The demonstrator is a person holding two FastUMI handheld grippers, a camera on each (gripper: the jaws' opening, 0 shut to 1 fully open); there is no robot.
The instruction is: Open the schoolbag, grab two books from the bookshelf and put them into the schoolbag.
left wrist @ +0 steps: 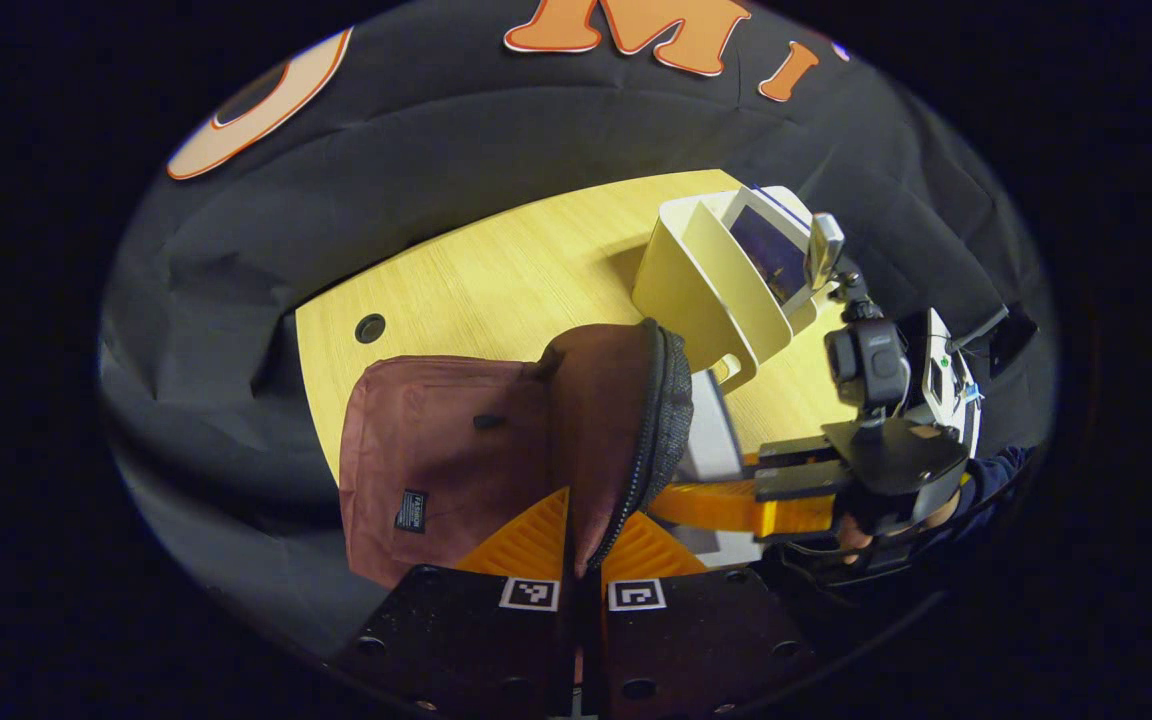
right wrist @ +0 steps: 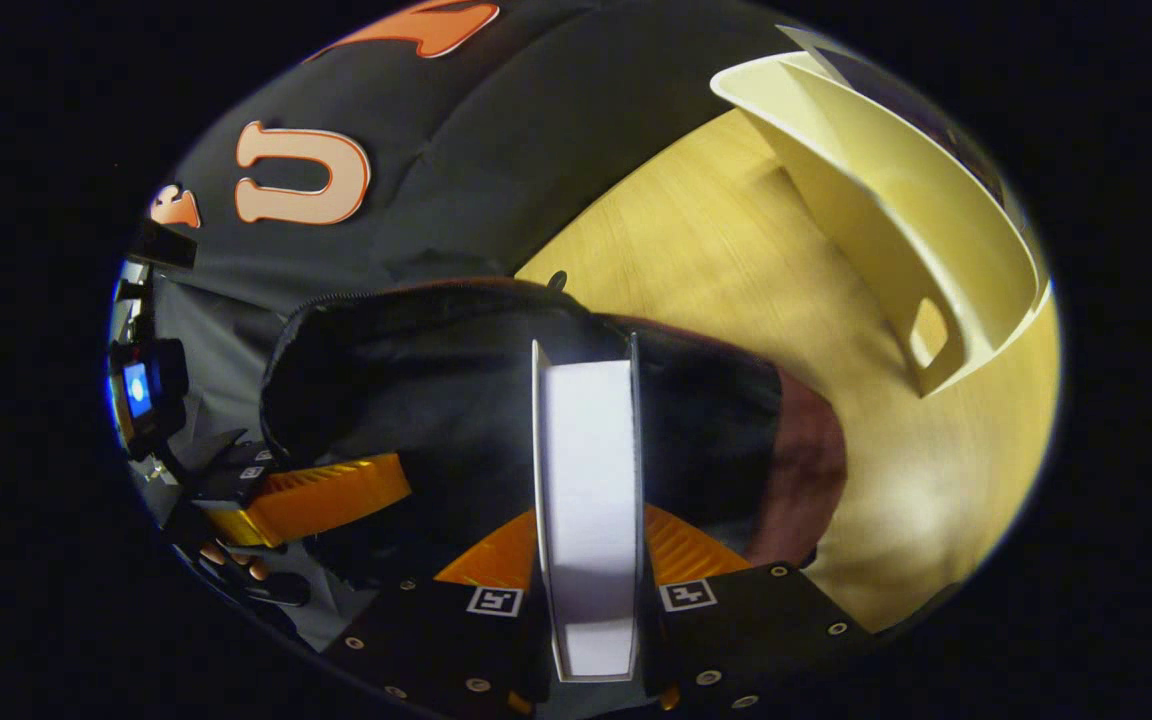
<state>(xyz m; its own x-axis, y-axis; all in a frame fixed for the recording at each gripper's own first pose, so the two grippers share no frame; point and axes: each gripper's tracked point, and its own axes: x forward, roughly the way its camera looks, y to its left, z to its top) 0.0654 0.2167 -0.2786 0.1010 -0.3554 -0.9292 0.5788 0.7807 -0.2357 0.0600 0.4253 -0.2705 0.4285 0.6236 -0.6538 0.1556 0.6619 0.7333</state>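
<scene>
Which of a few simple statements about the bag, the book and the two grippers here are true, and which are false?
1. The left gripper pinches the edge of the schoolbag flap. True.
2. The right gripper is empty. False: its fingers are shut on a book.
3. The book is held over the open mouth of the schoolbag. True, judging from the right gripper view.
4. The bookshelf lies flat on its side. False: it stands upright on the table.
5. The bookshelf holds nothing. False: another book stands in it.
</scene>
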